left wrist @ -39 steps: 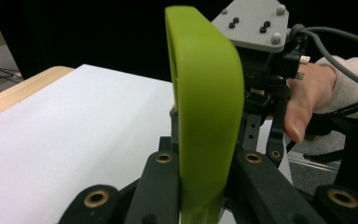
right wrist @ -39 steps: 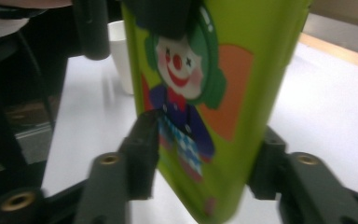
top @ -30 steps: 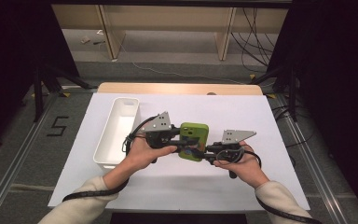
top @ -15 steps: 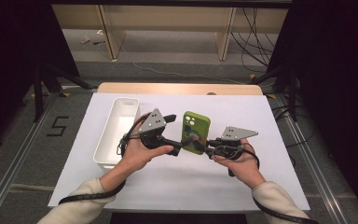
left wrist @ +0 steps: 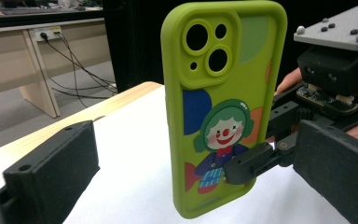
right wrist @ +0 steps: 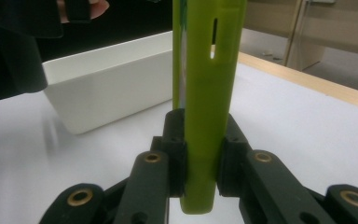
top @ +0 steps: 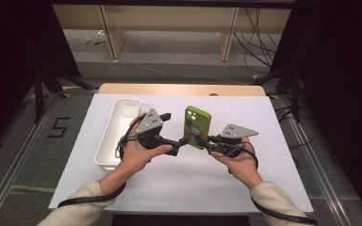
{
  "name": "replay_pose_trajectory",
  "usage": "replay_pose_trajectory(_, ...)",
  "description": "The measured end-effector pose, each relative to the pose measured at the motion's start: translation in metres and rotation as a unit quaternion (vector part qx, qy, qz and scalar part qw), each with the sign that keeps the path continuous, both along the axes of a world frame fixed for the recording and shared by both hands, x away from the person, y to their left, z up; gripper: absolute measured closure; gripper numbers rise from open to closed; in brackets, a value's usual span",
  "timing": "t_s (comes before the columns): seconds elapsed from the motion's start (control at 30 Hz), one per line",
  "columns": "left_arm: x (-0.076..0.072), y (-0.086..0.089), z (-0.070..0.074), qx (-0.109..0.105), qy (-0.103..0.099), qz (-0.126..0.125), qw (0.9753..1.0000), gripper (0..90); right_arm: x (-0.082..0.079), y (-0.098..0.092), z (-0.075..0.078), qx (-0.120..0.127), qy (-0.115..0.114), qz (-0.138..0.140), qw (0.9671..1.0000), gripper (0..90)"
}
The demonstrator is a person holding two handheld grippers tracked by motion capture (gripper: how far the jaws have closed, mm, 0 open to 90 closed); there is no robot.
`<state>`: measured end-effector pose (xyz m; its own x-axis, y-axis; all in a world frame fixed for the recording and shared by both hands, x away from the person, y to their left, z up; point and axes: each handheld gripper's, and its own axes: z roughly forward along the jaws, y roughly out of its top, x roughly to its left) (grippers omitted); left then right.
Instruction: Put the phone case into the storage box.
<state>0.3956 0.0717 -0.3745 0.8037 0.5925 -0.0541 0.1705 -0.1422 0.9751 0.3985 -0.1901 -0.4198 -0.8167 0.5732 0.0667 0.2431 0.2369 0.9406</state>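
A lime-green phone case (top: 197,127) with a cartoon clown on its back stands upright above the middle of the white table (top: 169,188). My right gripper (top: 208,141) is shut on the case's lower side edge. In the right gripper view, the right gripper (right wrist: 200,144) clamps the case (right wrist: 207,93) seen edge-on. My left gripper (top: 178,145) is just left of the case, open and not touching it. In the left gripper view, the left gripper (left wrist: 193,149) has its jaws wide apart, and the case (left wrist: 223,107) stands beyond them, gripped by the other gripper's fingers (left wrist: 249,163).
A long empty white tray (top: 118,132) lies at the left of the table, close behind my left hand; it also appears in the right gripper view (right wrist: 107,88). A wooden strip (top: 179,88) runs along the table's far edge. Floor and cables lie beyond.
The case was low between both grippers; it now stands upright in the right gripper alone. The left gripper has let go and drawn back to the left.
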Motion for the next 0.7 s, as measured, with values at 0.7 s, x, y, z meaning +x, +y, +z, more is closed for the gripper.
replay_pose_trajectory(0.7, 0.011, -0.027, 0.014, -0.005, 0.005, 0.044, 0.999, 0.0, 0.009, 0.014, -0.007, -0.016, 0.003, -0.039, 0.9991, 77.8)
